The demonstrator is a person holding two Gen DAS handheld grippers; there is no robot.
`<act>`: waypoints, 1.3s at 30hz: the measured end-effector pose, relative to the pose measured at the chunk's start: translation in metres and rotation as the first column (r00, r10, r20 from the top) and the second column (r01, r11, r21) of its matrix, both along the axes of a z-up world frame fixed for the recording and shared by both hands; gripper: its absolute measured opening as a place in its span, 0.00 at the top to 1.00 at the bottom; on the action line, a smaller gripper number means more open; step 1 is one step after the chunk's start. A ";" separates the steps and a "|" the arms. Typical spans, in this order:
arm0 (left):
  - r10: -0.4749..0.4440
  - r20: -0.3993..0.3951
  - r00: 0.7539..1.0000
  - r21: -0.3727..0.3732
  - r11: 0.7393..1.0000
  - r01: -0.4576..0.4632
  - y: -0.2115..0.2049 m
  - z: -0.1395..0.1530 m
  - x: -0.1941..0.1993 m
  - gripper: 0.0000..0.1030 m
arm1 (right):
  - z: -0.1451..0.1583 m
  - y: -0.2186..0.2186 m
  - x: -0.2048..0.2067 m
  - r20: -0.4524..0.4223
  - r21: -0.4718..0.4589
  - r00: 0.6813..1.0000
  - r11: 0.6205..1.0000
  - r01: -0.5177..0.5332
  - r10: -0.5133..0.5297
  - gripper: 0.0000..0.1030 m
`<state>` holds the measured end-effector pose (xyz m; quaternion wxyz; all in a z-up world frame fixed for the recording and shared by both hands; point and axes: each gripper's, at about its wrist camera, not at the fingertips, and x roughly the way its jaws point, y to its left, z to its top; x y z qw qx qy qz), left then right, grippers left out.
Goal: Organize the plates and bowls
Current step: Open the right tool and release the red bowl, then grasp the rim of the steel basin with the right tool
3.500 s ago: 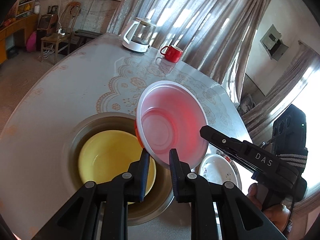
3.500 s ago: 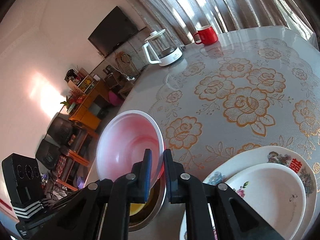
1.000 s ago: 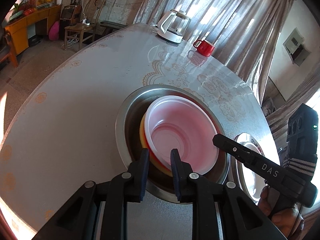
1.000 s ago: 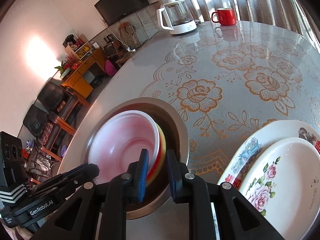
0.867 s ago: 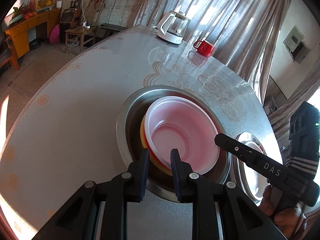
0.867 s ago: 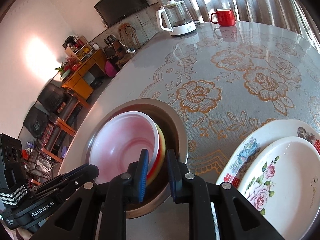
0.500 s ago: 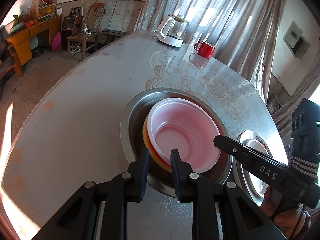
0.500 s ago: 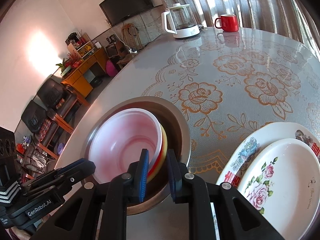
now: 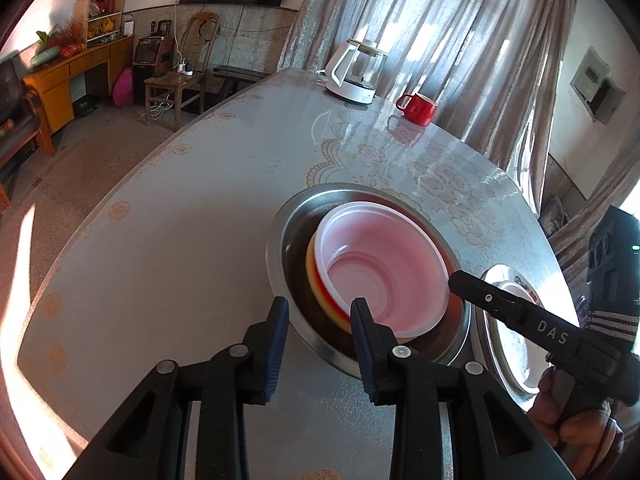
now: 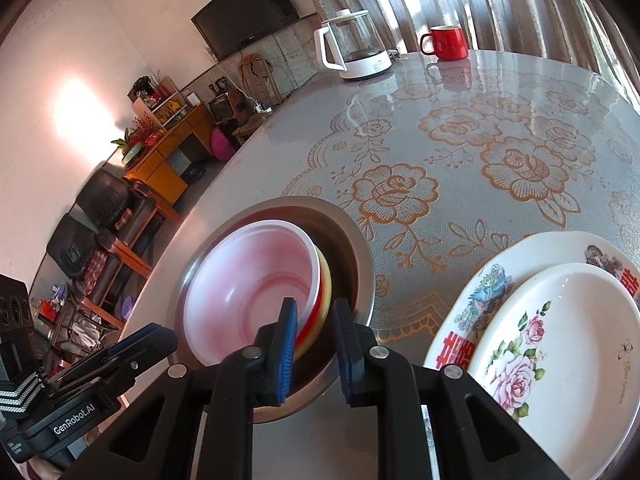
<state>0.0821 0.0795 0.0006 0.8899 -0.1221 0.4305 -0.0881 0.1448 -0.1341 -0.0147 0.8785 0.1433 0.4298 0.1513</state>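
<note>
A pink-white bowl (image 9: 384, 268) sits nested in a yellow bowl (image 9: 311, 276) inside a steel basin (image 9: 280, 248) on the table. It also shows in the right wrist view (image 10: 256, 280), with the yellow bowl (image 10: 326, 280) and the basin (image 10: 360, 256). My left gripper (image 9: 318, 316) is open and empty just in front of the basin's near rim. My right gripper (image 10: 316, 320) is open and empty over the basin's near right edge. Two stacked flowered plates (image 10: 552, 320) lie to the right of the basin.
A white glass kettle (image 9: 354, 76) and a red mug (image 9: 418, 109) stand at the table's far side by the curtains. The table has a flowered cloth (image 10: 480, 152). Chairs, a cabinet and a wall TV are beyond the table's left edge.
Both grippers have opened and let go of the pink-white bowl, which stays nested in the basin. Both have drawn back and risen a little.
</note>
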 end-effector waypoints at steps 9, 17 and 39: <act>0.038 -0.007 0.999 -0.031 0.999 -0.039 0.018 -0.002 -0.006 0.68 | 0.001 -0.010 -0.004 0.006 0.023 1.000 0.999 0.023 -0.024 0.83; 0.081 -0.009 0.997 -0.053 0.995 -0.081 0.036 -0.005 -0.005 0.68 | -0.001 -0.017 -0.003 -0.001 0.032 0.999 0.998 0.046 -0.046 0.79; 0.032 -0.061 0.998 -0.051 0.998 -0.035 0.021 -0.021 0.032 0.72 | -0.020 -0.016 0.013 -0.051 0.009 0.998 0.999 0.032 -0.031 0.79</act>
